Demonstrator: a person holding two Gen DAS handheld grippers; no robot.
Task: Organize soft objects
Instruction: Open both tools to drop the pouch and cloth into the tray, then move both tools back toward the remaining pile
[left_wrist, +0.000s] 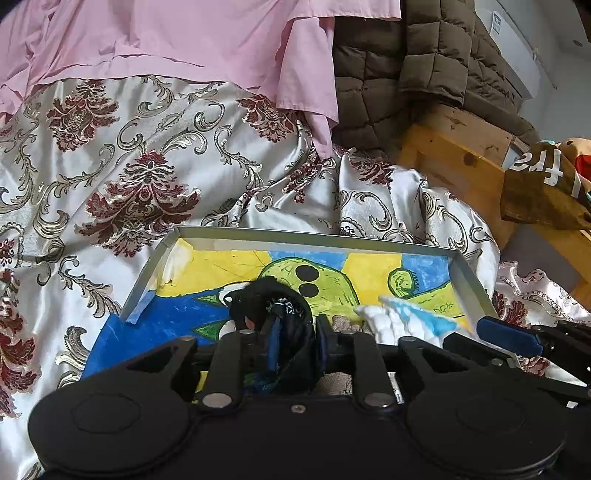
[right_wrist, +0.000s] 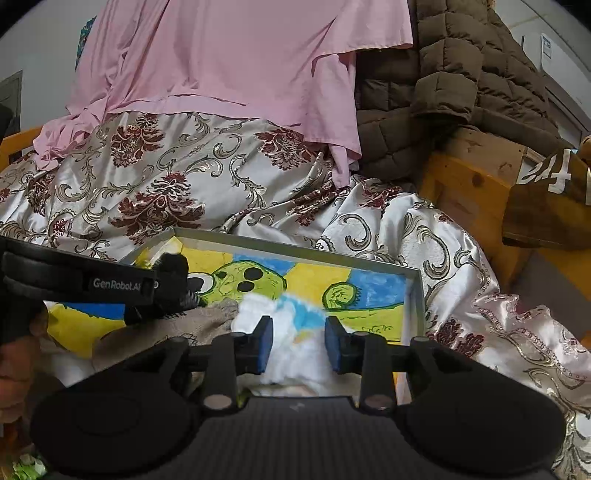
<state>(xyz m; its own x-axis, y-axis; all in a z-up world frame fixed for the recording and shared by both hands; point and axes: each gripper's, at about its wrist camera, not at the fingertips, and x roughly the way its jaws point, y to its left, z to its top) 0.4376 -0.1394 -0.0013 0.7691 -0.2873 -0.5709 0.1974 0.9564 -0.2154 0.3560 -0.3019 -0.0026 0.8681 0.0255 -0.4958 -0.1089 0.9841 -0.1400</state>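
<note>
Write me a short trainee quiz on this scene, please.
1. What sits between the left gripper's fingers? A) black bundle B) pink sheet C) brown jacket
2. True or false: the tray rests on a bare wooden floor.
3. Fill in: the fluffy cloth between the right gripper's fingers is white and ____.
Key: 1 A; 2 false, it rests on the floral bedspread; 3 blue.

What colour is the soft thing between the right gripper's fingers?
White with light blue patches: the fluffy cloth, best seen in the right wrist view.
</note>
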